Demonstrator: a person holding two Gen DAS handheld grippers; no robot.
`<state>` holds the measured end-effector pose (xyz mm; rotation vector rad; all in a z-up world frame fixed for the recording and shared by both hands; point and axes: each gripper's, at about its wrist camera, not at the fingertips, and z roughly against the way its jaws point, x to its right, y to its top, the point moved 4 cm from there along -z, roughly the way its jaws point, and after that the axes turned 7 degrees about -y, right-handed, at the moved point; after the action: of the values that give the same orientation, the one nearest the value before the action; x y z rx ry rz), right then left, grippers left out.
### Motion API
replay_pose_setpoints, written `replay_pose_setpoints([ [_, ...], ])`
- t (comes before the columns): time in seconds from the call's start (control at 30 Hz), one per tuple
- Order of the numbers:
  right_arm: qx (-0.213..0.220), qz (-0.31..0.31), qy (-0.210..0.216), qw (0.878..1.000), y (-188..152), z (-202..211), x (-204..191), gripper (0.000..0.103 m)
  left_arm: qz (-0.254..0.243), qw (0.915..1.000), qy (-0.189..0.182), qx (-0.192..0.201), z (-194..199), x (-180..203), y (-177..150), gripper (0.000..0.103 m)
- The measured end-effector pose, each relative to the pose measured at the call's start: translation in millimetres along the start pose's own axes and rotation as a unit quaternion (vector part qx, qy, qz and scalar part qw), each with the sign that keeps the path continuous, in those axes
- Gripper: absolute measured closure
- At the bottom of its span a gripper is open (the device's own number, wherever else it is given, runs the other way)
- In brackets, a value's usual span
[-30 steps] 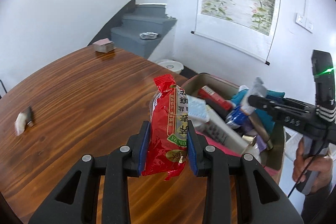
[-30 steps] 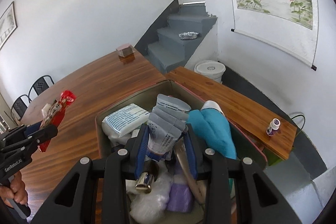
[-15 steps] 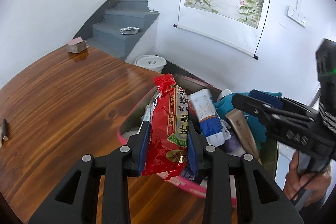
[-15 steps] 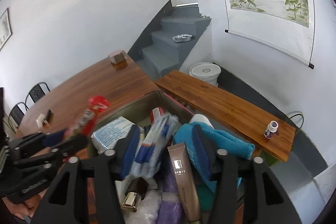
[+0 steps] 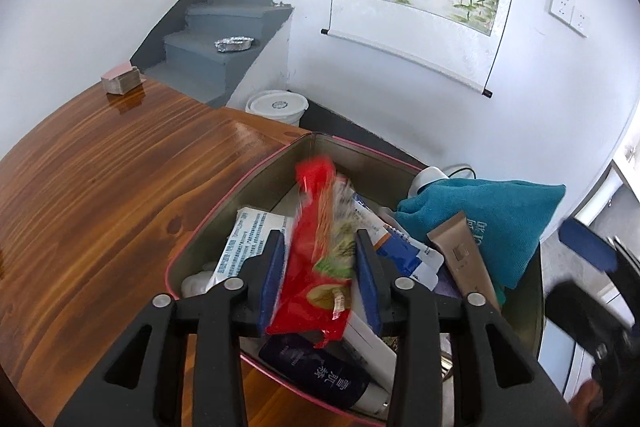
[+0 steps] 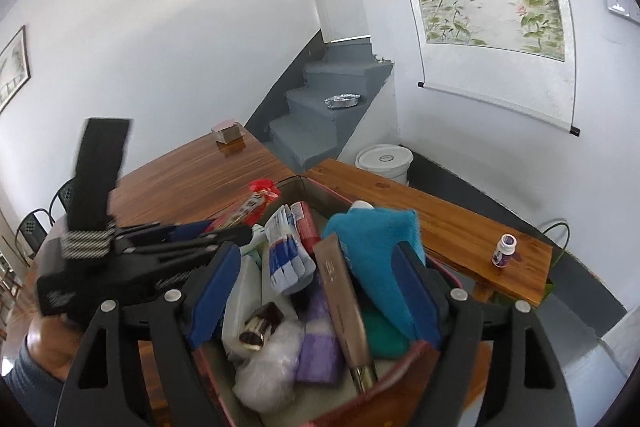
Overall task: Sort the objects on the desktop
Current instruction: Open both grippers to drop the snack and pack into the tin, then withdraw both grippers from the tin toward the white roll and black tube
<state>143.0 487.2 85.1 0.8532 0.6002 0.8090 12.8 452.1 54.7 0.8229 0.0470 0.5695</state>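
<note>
My left gripper [image 5: 320,279] is over the pink-rimmed storage box [image 5: 248,183]. Its jaws have parted and the red snack packet [image 5: 316,259] sits blurred between the pads, tilting down into the box. My right gripper [image 6: 312,291] is open and empty above the same box [image 6: 404,355], which holds a teal pouch [image 6: 380,247], a tan tube [image 6: 340,291], a blue-and-white tube [image 6: 288,259] and more. The left gripper and the packet [image 6: 256,203] show at the left in the right wrist view.
The box stands at the edge of a wooden table [image 5: 100,187]. A small pink card stack [image 5: 120,79] lies at the table's far end. A wooden bench [image 6: 440,223] with a small bottle [image 6: 503,250] is behind the box. A white bucket [image 6: 384,163] stands on the floor.
My left gripper has carried the red packet over the box and its jaws have opened, so the packet is slipping down. My right gripper has let go of the blue-and-white tube, opened wide and drawn back.
</note>
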Motion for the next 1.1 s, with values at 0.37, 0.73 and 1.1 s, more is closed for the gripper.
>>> replay_pose_setpoints([
  [0.37,-0.018,-0.013,0.009,1.000,-24.2,14.9,-0.8,0.015,-0.036,0.9951,0.080,0.045,47.6,4.2,-13.4,0.043],
  [0.73,0.002,-0.013,-0.021,1.000,-40.8,52.7,-19.3,0.001,-0.065,0.9827,0.124,0.121,125.4,11.1,-34.4,0.019],
  [1.1,-0.014,-0.010,0.000,1.000,-49.3,59.5,-56.4,0.001,-0.057,0.9789,0.141,0.136,163.2,-11.5,-49.8,0.019],
])
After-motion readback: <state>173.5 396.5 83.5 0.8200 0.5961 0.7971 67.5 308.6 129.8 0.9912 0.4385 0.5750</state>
